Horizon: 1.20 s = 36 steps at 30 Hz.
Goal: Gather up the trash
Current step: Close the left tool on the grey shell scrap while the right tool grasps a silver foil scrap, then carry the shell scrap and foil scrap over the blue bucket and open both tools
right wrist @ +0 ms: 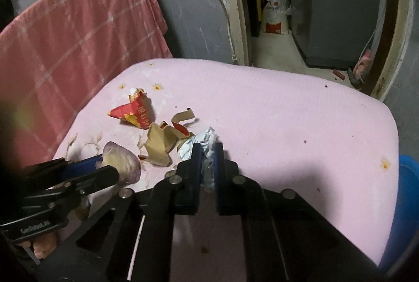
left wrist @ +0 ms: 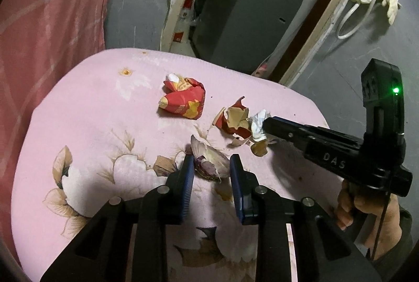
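A pink flowered cushion carries the litter. My left gripper is shut on a purple-white dry peel that fills the gap between its blue pads. My right gripper is shut on a crumpled white printed wrapper. Torn brown-and-red cardboard scraps lie against that wrapper. A crumpled red snack packet lies farther back, apart from both grippers.
A pink checked cloth hangs at the left. Behind the cushion a doorway shows a grey cabinet and a white-and-red sack. A blue bin stands at the cushion's right edge. A hand holds the right gripper.
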Tool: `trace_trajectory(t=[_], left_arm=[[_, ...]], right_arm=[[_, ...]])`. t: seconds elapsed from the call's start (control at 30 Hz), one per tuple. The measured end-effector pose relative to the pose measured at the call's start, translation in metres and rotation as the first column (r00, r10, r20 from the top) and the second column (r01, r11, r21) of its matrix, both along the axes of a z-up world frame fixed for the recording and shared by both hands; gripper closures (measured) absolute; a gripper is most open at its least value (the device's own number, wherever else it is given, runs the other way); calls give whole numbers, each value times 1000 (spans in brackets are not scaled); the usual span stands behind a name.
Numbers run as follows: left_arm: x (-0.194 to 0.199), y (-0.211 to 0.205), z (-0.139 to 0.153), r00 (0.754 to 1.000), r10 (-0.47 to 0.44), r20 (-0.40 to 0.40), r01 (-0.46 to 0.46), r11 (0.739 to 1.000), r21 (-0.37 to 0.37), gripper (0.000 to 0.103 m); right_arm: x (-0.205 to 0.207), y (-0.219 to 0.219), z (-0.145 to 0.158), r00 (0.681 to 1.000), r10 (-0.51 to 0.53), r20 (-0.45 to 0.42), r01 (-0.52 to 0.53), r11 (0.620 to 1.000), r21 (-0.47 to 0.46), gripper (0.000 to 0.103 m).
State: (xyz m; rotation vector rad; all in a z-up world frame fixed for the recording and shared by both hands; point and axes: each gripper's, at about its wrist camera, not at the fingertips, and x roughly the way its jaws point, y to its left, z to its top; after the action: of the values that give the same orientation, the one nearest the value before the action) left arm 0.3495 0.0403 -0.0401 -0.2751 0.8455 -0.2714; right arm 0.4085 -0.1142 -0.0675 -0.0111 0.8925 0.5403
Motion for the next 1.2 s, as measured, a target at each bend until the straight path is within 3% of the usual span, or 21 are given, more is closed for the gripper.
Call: trace_trajectory(t=[0.27, 0.53, 0.77, 0.93, 1.2], left_arm=[[-22, -2, 10, 997, 23, 78, -23, 1000, -4, 80], [-50, -22, 54, 964, 29, 265, -26, 1000, -14, 80], [-76, -63, 95, 904, -2, 428, 7, 1000, -9, 80], [-88, -99, 119, 856, -37, 516, 53, 999, -15, 80], [-104, -166, 148, 784, -116, 610, 141, 990, 7, 80]], right_arm=[[-27, -17, 20, 993, -42, 109, 37, 998, 50, 96], [-75, -46, 62, 948, -104, 301, 72, 991, 117, 96], [-123, -80, 109, 860, -186, 475, 121, 979, 164, 96], [-157, -115, 140, 776, -261, 575, 180, 964, 195, 96], [-199, -175, 162, 646, -357, 674, 293, 932, 212, 96]])
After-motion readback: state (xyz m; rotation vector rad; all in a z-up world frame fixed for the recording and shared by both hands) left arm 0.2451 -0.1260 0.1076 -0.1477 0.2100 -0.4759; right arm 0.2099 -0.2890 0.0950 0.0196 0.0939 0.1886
